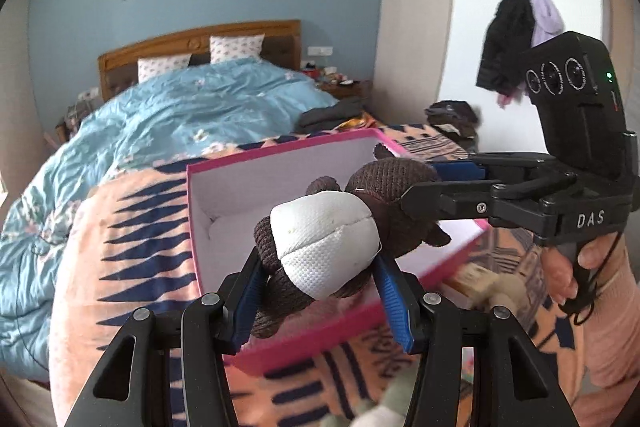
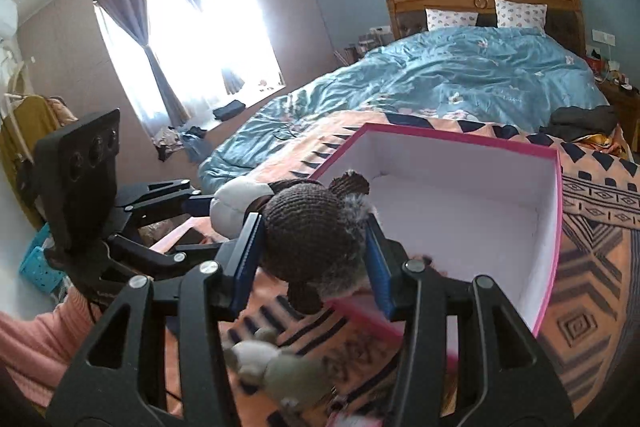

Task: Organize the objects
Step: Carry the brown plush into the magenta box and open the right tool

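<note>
A brown knitted plush toy with a white belly is held in the air over the near edge of an open pink box with a white inside, which lies on the bed. My left gripper is shut on the toy's white belly end. My right gripper is shut on the toy's brown head; it also shows in the left wrist view, coming in from the right. The pink box holds nothing that I can see. The left gripper shows at left in the right wrist view.
The box sits on an orange patterned blanket over a blue duvet. A grey-white plush toy lies on the blanket below the grippers. Folded dark clothes lie at the bed's far right. A nightstand stands beyond.
</note>
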